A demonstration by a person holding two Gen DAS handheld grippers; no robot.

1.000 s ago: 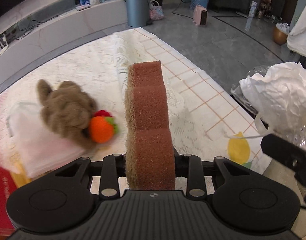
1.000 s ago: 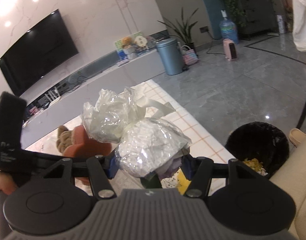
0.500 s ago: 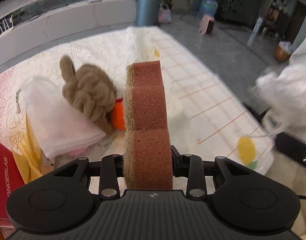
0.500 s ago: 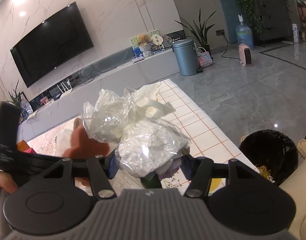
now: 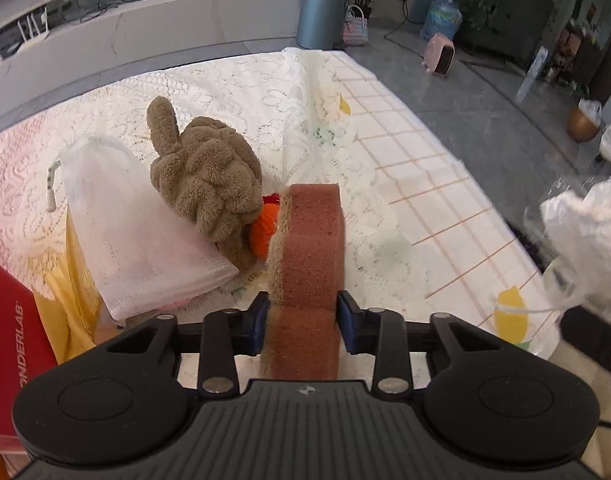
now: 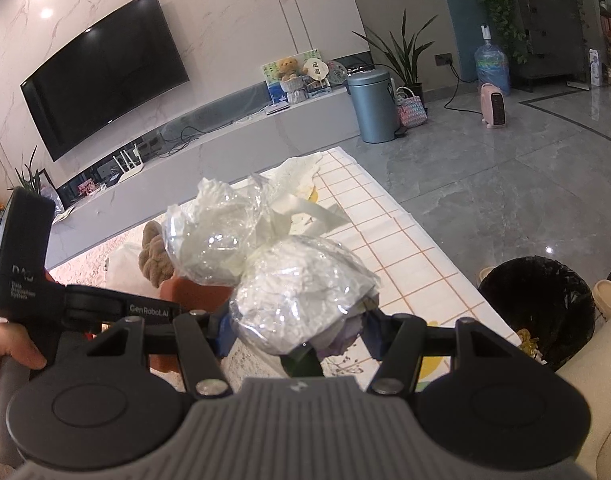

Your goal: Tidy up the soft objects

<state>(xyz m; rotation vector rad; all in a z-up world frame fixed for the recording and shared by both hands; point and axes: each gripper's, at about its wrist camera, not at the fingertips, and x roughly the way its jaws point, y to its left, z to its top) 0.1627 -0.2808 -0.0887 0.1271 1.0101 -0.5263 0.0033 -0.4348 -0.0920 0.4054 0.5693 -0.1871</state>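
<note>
**A:** What is held by the left gripper?

**B:** A reddish-brown sponge with a tan scouring layer on its left face is pinched on edge between the blue pads, which are pressed against both of its sides. It stands upright and reaches away from the camera, above a table covered by a white lace cloth.

**A:** What is seen on the table past the sponge?

**B:** Just to the left of it, a brown plush towel is bunched into a knot, with one end sticking up. The towel is propped on a white mesh bag, and a small orange knitted toy is tucked between towel and sponge. A red box is seen at the near left edge. To the right, a gridded tablecloth with orange lines is exposed.

**A:** And the right gripper?

**B:** A crinkled clear plastic bag stuffed with white material is clamped between its pads, bulging upward and forward. The left gripper's black body and a hand are visible at the near left of that view.

**A:** What is found in the room?

**B:** A black-lined waste bin is set on the grey floor to the right of the table. A wall-mounted television and a blue-grey pedal bin are seen far off.
</note>
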